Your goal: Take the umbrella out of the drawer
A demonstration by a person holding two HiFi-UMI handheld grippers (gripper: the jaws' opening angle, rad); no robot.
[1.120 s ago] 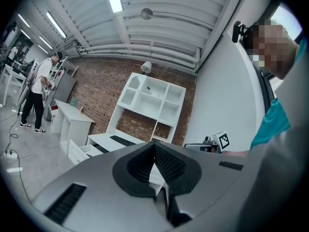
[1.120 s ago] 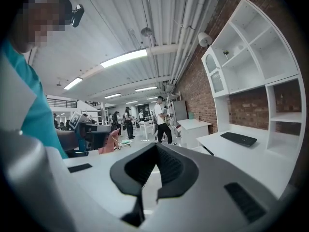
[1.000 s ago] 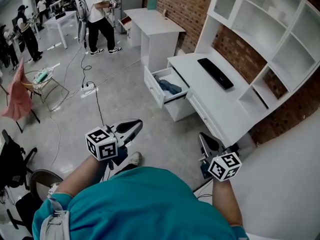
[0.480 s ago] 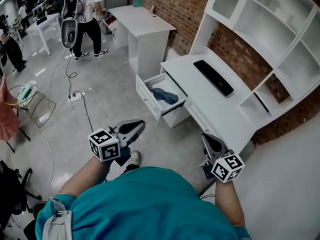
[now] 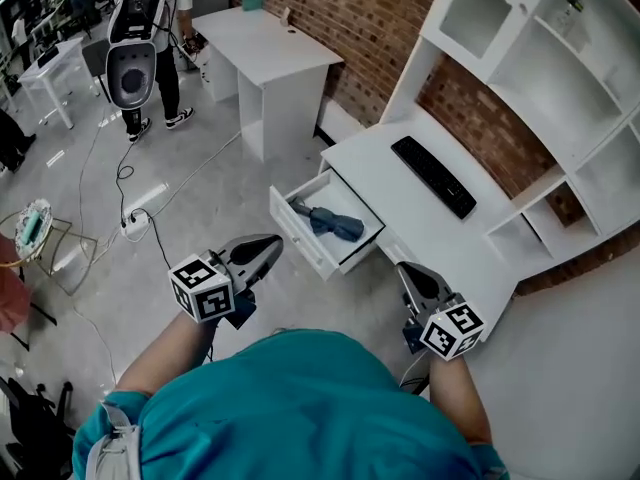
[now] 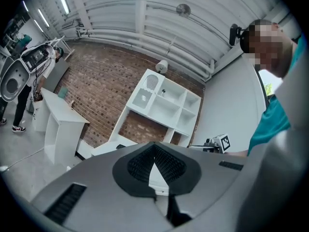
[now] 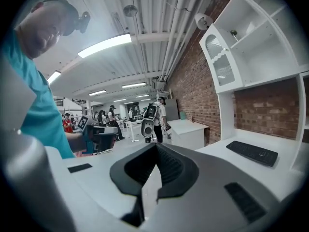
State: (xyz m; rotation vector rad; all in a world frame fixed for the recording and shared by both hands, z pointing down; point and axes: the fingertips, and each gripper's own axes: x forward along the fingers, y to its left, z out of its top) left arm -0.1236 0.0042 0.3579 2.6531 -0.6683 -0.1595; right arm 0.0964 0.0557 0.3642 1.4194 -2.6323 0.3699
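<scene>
The white desk (image 5: 392, 173) has one drawer (image 5: 300, 236) pulled open, and a folded blue umbrella (image 5: 330, 220) lies inside it. My left gripper (image 5: 266, 249) is held level in front of me, short of the drawer's front, shut and empty. My right gripper (image 5: 411, 274) hangs by the desk's near edge, to the right of the drawer, also shut and empty. In the left gripper view the gripper (image 6: 154, 153) points at the shelf unit (image 6: 164, 103). In the right gripper view the gripper (image 7: 152, 163) points past the keyboard (image 7: 251, 152).
A black keyboard (image 5: 433, 176) lies on the desk under a tall white shelf unit (image 5: 540, 58) against a brick wall. A second white desk (image 5: 262, 50) stands farther left. A person with a grey backpack device (image 5: 132, 38) stands beyond it. A cable and power strip (image 5: 135, 220) lie on the floor.
I have walked toward the desk, so the open drawer and the umbrella sit nearer and more central. Both grippers came along, still shut and empty.
</scene>
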